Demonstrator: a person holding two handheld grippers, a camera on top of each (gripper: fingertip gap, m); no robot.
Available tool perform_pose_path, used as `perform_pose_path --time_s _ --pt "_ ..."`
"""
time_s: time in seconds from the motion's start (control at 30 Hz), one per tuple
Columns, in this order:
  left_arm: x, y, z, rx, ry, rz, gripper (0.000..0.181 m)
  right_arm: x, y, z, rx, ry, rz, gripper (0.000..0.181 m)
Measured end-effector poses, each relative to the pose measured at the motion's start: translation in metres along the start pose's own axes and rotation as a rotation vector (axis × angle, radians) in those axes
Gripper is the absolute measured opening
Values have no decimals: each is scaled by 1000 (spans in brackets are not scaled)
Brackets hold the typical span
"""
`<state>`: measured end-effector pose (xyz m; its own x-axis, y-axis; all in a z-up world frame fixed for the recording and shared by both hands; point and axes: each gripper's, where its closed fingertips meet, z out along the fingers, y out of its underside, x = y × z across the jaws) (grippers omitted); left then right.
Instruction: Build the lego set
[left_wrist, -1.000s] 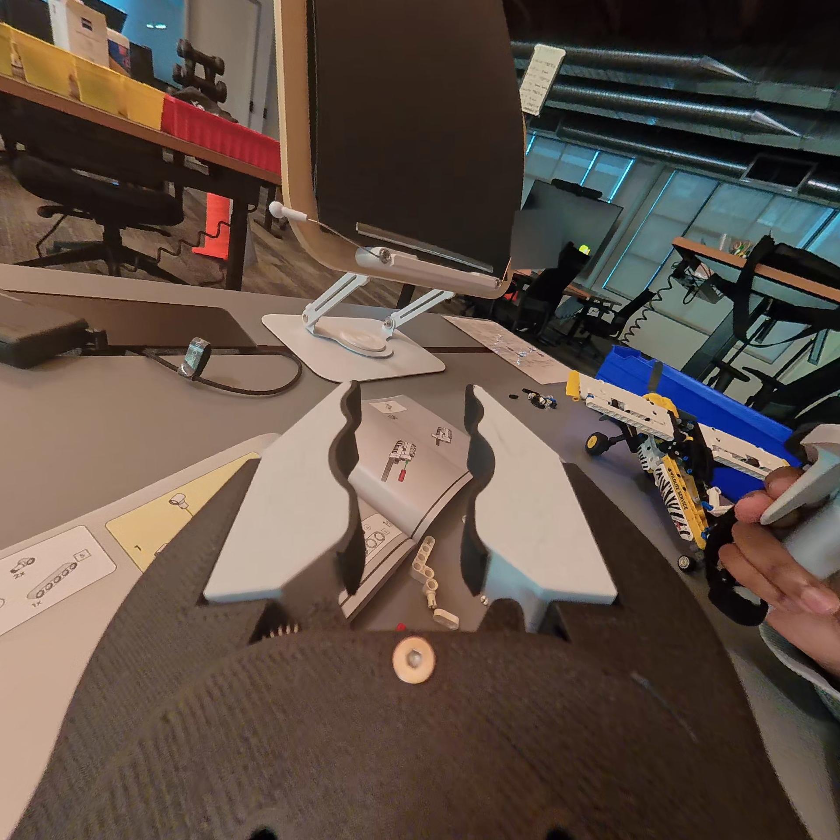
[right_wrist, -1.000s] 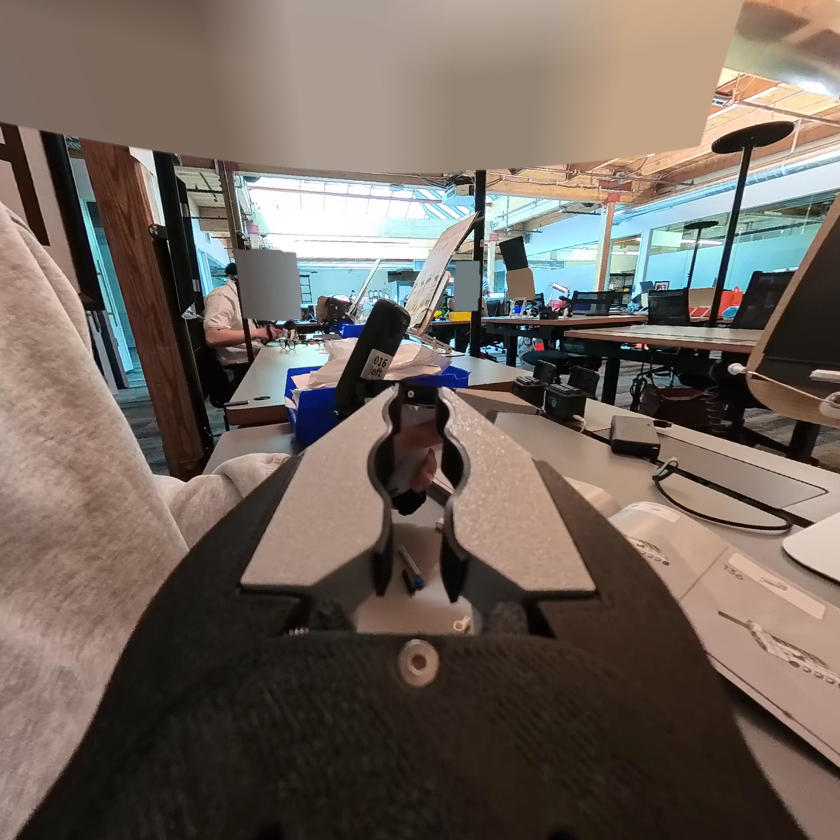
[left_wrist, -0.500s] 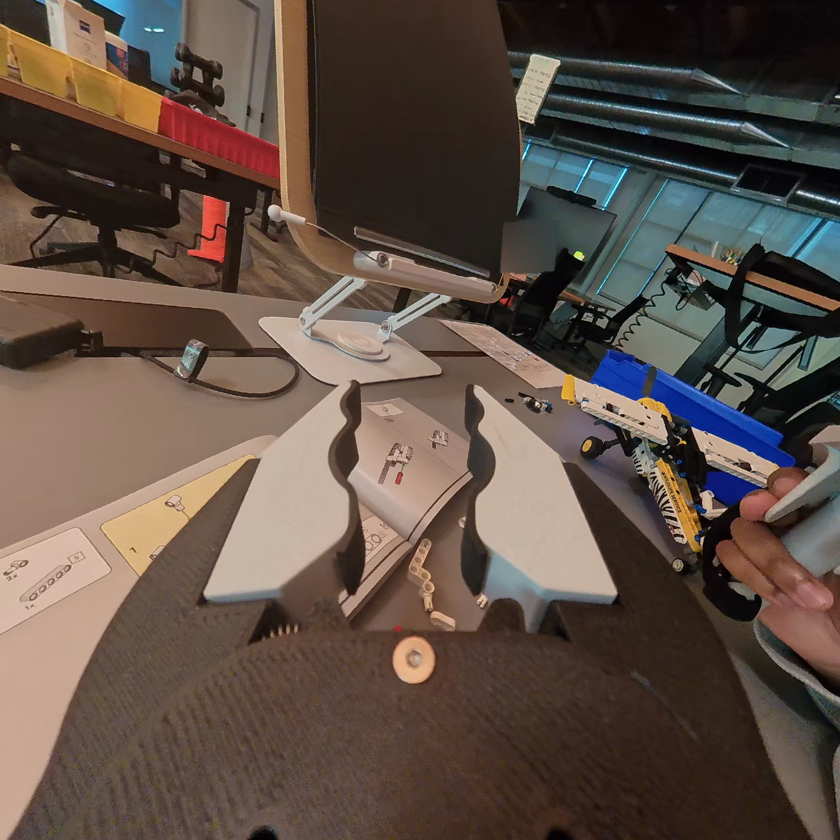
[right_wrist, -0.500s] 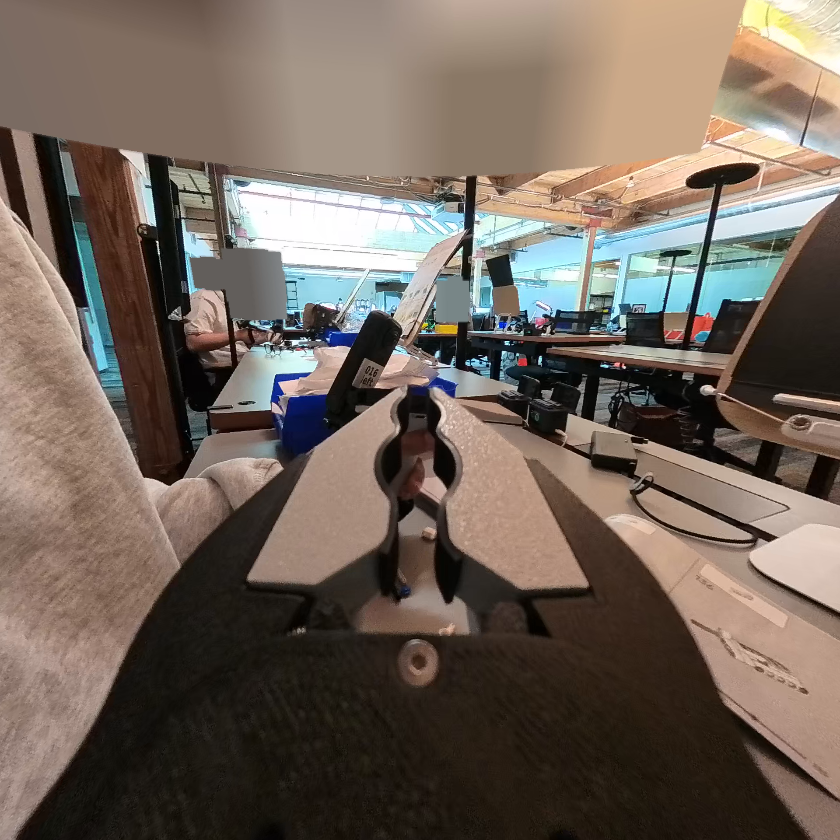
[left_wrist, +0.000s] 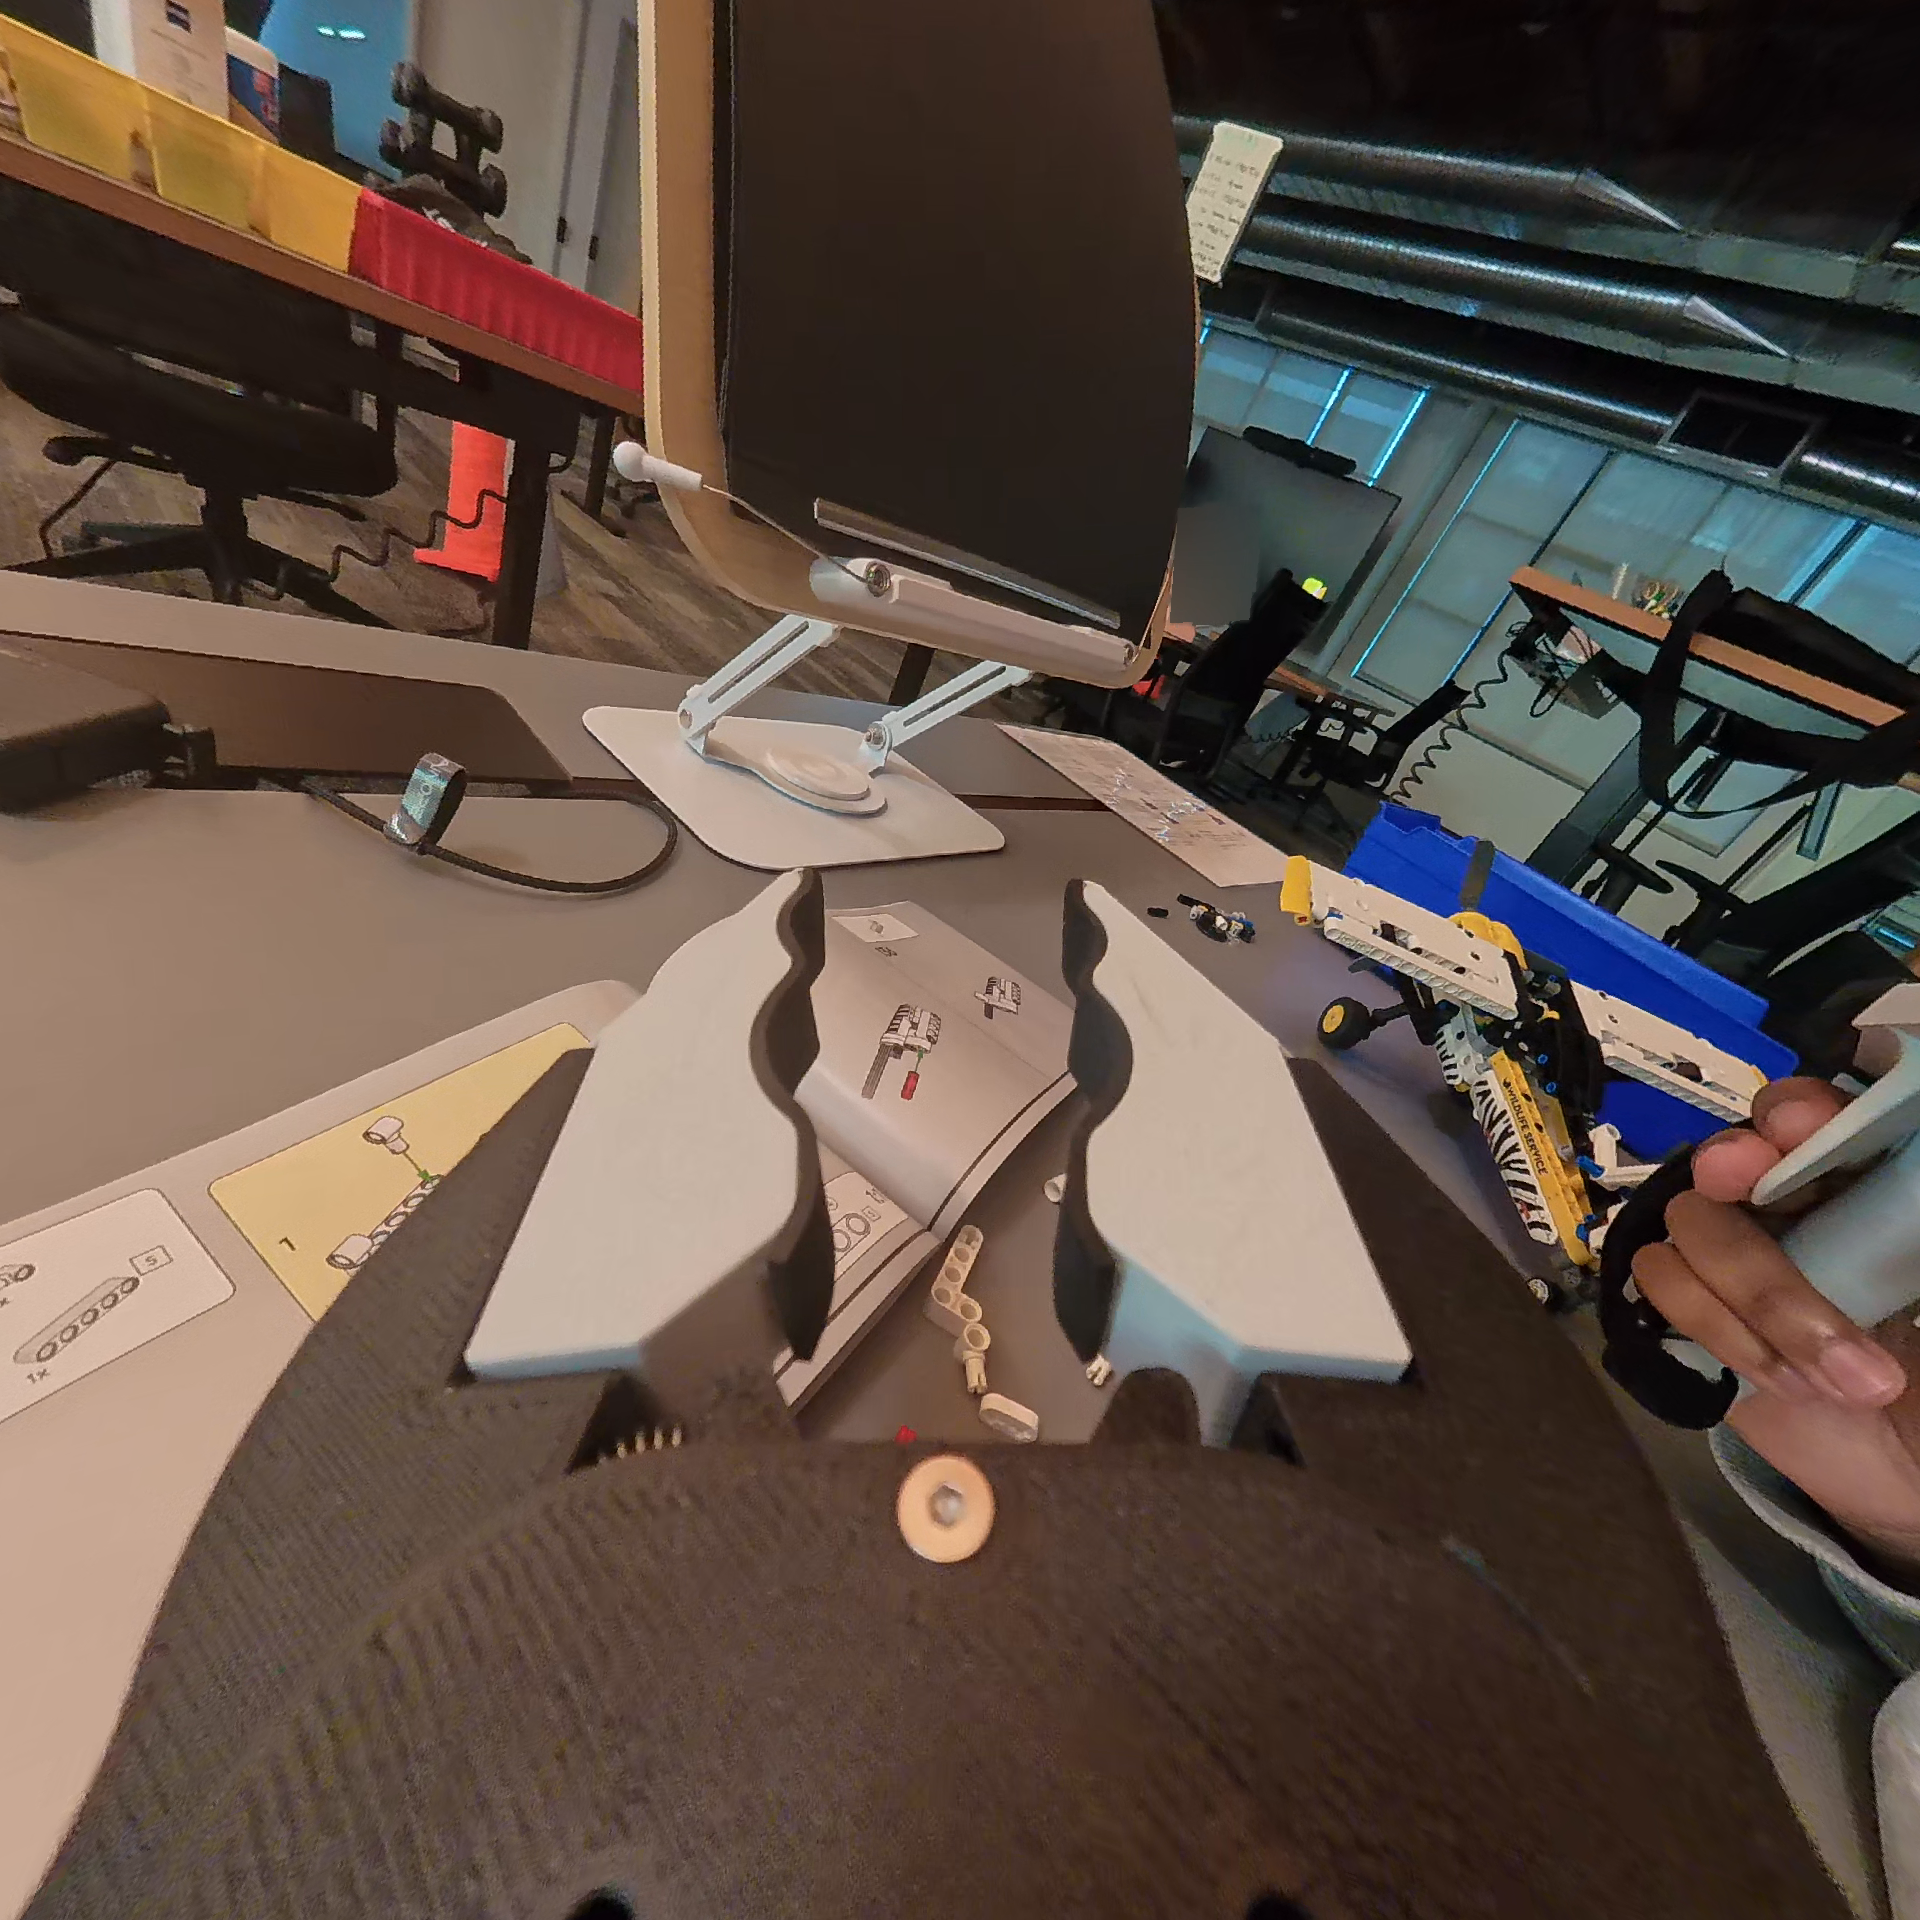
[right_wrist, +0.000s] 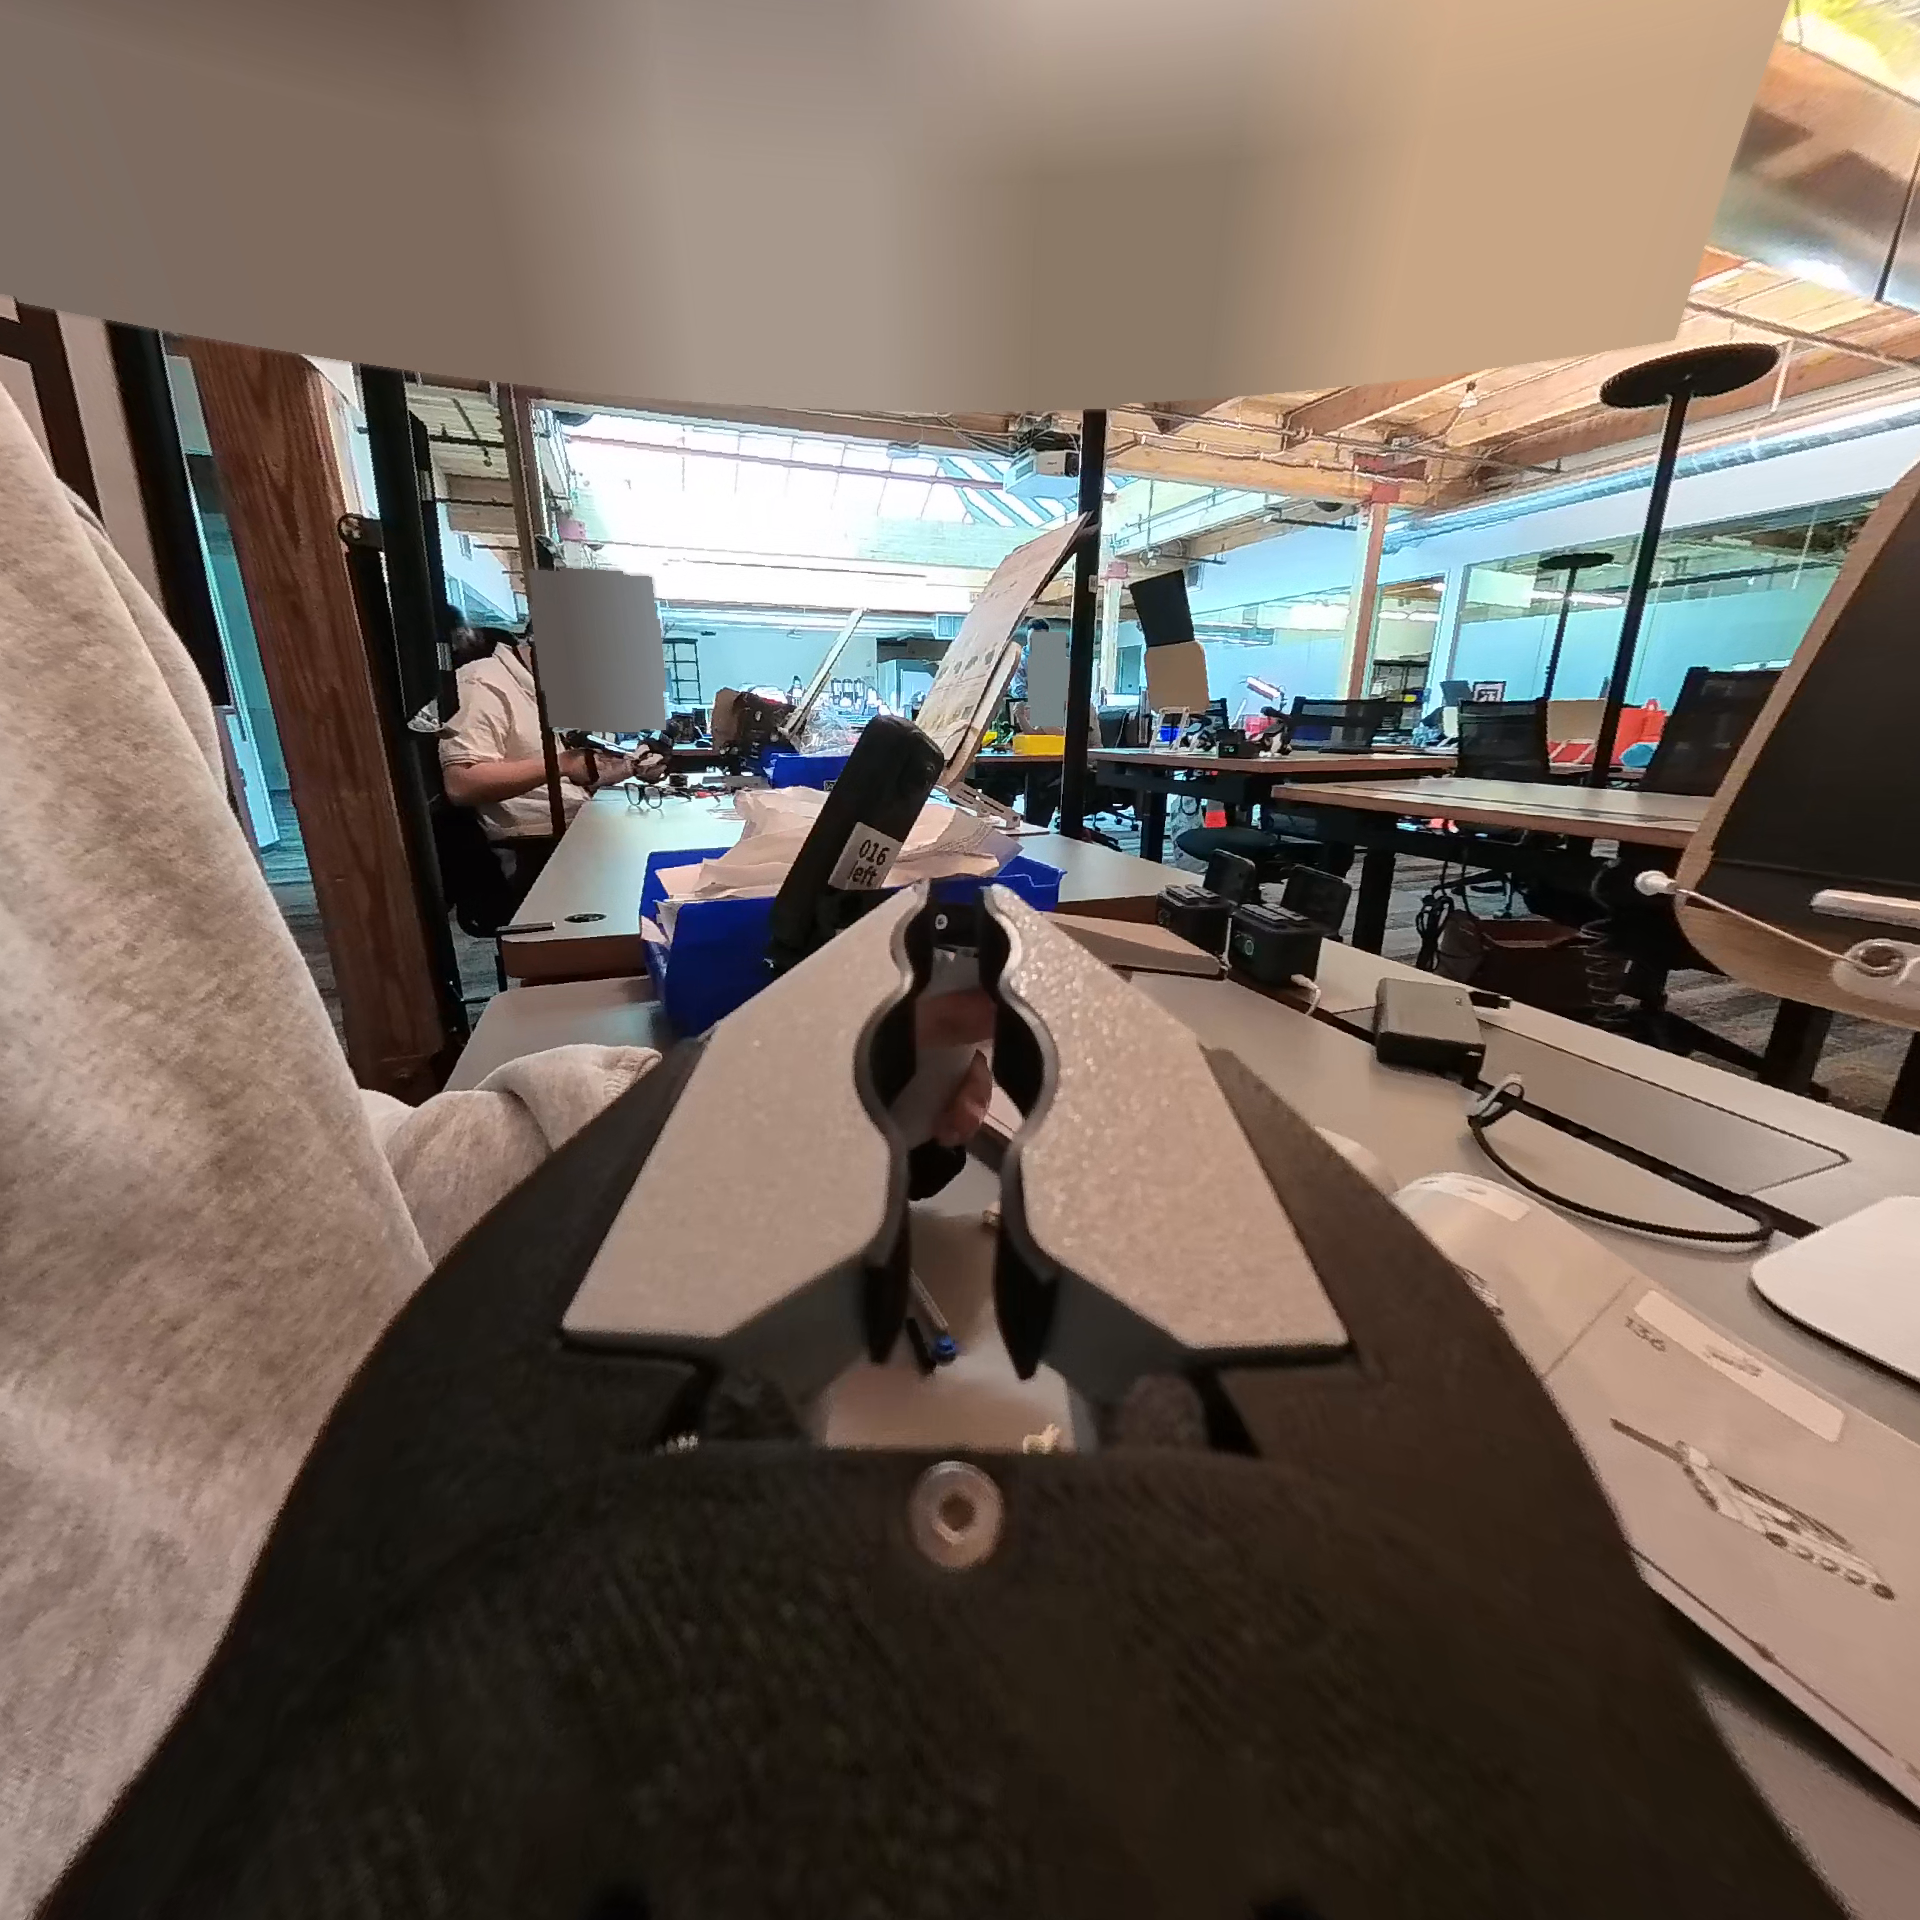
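Picking up the white bent piece (left_wrist: 961, 1288) needs a slow drop; left gripper (left_wrist: 940, 904) gapes wide (right gripper (right_wrist: 951, 914) nearly pinched, holding nothing seen).

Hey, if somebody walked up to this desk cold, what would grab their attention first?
Likely the half-built white and yellow lego vehicle with zebra-striped panels, standing on the grey table at the right, in front of a blue plastic bin. Next, the open instruction booklet seen between the open left gripper fingers, with a small white lego beam loose beside it. Behind them a big dark tablet on a silver stand towers.
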<state>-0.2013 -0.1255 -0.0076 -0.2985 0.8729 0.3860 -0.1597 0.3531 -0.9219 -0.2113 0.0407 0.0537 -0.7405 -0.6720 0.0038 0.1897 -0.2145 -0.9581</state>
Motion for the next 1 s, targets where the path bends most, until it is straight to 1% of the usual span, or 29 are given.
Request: perform_pose_path --time_s 0.73,0.77,0.87,1.0 --pt "-2 -2 -2 0 -12 8 45 -2 0 1 -2 -1 -16 5" --pt "-4 -2 -4 -12 -25 22 45 -2 0 1 -3 -1 -18 5" --pt "-22 -9 -18 -62 -114 93 34 -3 0 1 -7 0 -31 5" --pt "-39 -28 -43 -16 -191 160 27 -5 -1 1 -1 -2 -33 5"
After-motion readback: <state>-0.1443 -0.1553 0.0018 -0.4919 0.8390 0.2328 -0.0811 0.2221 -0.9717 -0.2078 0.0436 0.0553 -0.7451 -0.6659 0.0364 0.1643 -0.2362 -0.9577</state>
